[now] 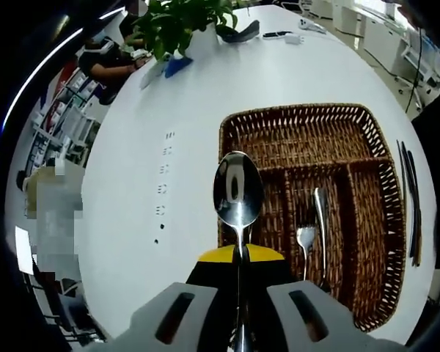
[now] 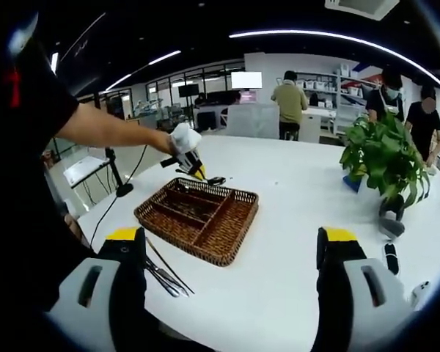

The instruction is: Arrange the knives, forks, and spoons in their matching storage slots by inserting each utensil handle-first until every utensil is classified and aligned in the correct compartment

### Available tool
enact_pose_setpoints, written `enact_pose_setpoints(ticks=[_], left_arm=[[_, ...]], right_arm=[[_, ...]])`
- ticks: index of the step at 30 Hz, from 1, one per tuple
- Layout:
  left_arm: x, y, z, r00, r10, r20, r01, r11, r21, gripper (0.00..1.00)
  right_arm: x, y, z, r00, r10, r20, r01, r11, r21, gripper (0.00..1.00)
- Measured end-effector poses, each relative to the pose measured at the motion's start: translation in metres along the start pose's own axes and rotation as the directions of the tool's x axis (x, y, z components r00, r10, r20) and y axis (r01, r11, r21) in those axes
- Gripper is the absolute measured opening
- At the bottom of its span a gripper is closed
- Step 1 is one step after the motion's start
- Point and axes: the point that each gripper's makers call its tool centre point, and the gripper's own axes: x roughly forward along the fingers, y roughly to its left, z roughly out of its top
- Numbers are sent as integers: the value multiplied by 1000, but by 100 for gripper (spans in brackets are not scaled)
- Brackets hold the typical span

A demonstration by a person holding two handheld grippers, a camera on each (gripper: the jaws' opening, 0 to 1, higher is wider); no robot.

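Note:
My left gripper (image 1: 240,273) is shut on the handle of a shiny spoon (image 1: 237,192), whose bowl points forward over the near-left part of a brown wicker tray (image 1: 301,125). A fork (image 1: 305,239) and a knife (image 1: 321,216) lie side by side in what looks like the tray's middle long slot. In the right gripper view, a person's hand holds the left gripper (image 2: 194,167) with the spoon (image 2: 215,180) just beyond the tray (image 2: 227,227). My right gripper (image 2: 231,286) stands wide open, well short of the tray. Several dark utensils (image 2: 165,275) lie on the table beside it.
The same loose utensils (image 1: 411,198) lie on the white table (image 1: 176,110) beside the tray's right edge. A potted plant (image 2: 385,158) and small devices (image 2: 390,257) stand on the right side. A person's arm (image 2: 110,128) reaches across. People stand in the background.

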Motion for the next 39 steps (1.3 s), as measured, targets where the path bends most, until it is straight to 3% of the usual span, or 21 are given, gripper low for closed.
enact_pose_setpoints(ticks=[21,27,33,39], left_arm=[[38,-17,-16,999,-50,-10,49,997,-67,0],[47,-19,-18,997,-77,-4,75,988,-136,0],[57,-27,-24,995,-93,-19,92,993,-72,0],[63,-30,-24,994,-101,-32,98,991,-87,0]], right_arm=[[5,-5,-5,1000,-4,-20,4,1000,6,100],[5,-6,-4,1000,-5,-14,5,1000,14,100],[4,-9,-5,1000,-17,-13,17,1000,23,100],[4,-9,-6,1000,-20,-20,21,999,25,100]])
